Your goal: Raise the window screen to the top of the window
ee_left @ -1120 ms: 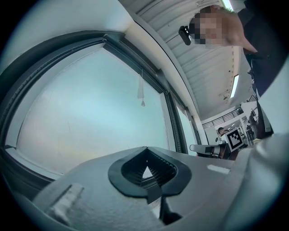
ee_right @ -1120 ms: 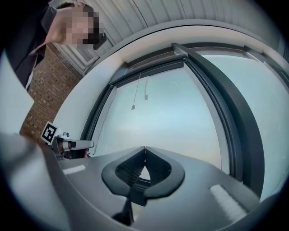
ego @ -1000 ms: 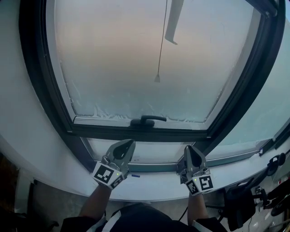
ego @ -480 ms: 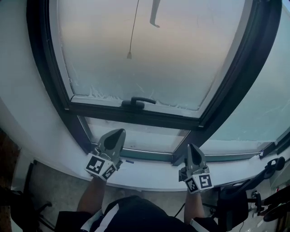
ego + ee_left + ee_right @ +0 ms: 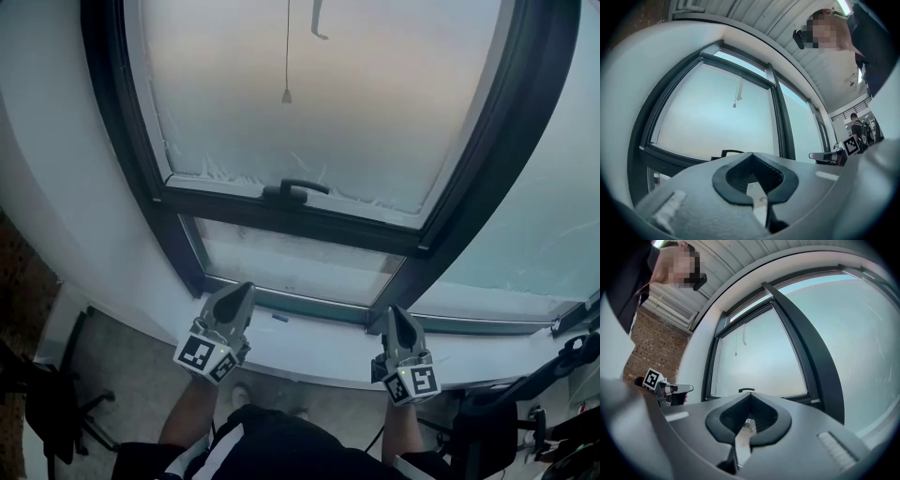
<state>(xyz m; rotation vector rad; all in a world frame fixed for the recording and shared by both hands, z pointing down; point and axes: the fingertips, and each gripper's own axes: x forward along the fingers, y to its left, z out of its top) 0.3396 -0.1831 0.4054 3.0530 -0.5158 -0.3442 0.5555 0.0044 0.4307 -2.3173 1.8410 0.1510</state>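
My jaws are pressed together with nothing between them, on both my left gripper [image 5: 244, 289] and my right gripper [image 5: 395, 311]. Both hover by the white sill [image 5: 314, 345], below the black window handle [image 5: 295, 190], one to its left and one to its right. Above the handle a thin pull cord [image 5: 287, 56] hangs before the pale pane [image 5: 384, 112]. I cannot pick out the window screen itself against that pane.
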